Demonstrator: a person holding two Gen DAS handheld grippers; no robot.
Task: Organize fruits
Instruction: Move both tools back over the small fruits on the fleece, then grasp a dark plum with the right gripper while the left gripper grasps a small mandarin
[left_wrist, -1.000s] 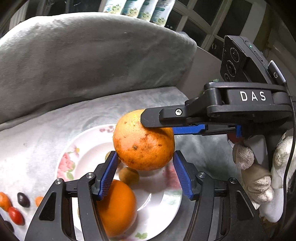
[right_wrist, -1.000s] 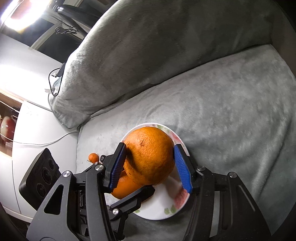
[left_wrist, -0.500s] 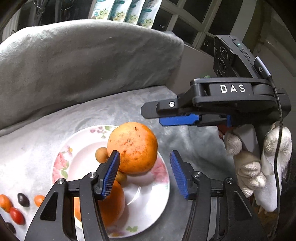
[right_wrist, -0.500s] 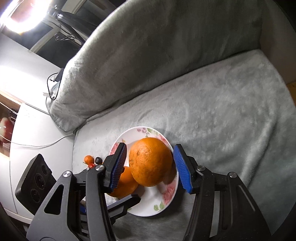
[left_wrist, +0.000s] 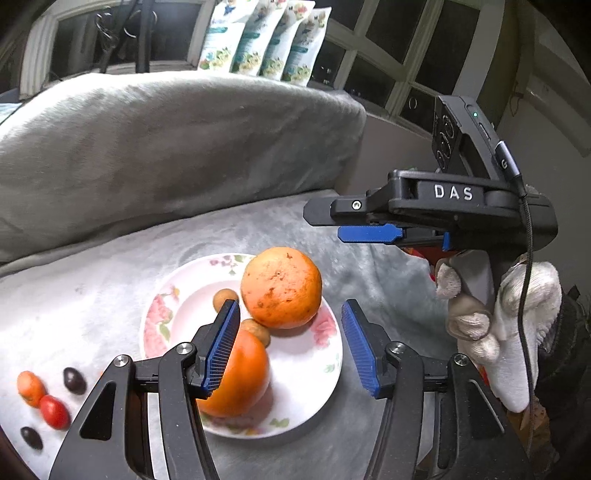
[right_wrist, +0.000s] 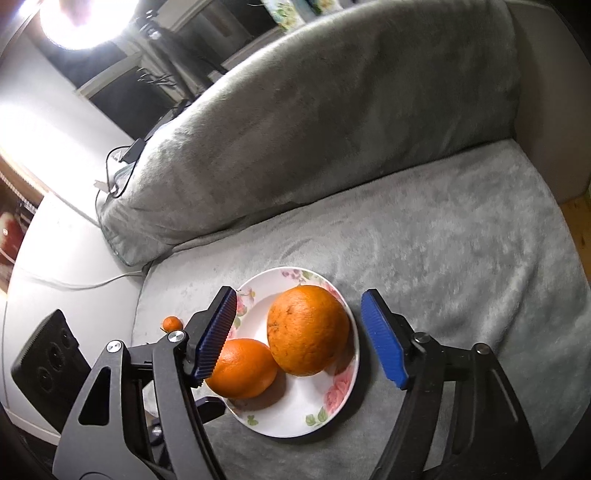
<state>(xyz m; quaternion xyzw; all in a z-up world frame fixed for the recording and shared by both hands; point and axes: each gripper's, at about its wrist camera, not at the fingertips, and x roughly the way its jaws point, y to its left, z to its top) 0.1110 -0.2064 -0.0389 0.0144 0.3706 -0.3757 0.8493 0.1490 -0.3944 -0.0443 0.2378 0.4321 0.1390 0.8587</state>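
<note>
A floral white plate (left_wrist: 306, 391) (right_wrist: 295, 417) lies on the grey blanket. On it rest a big rough orange (left_wrist: 280, 288) (right_wrist: 308, 328), a smoother orange (left_wrist: 240, 376) (right_wrist: 243, 369) and two small brown fruits (left_wrist: 226, 296). My left gripper (left_wrist: 290, 343) is open and empty above the plate. My right gripper (right_wrist: 299, 339) is open and empty, raised above the big orange; it also shows in the left wrist view (left_wrist: 369, 221), held by a gloved hand.
Several small red, orange and dark fruits (left_wrist: 48, 398) lie on the blanket left of the plate; one shows in the right wrist view (right_wrist: 171, 324). A large grey cushion (left_wrist: 166, 147) (right_wrist: 332, 110) stands behind. The blanket's right edge (right_wrist: 569, 229) drops to the floor.
My right gripper opened, left the big orange on the plate, and drew up and back. The left gripper also pulled back from the orange.
</note>
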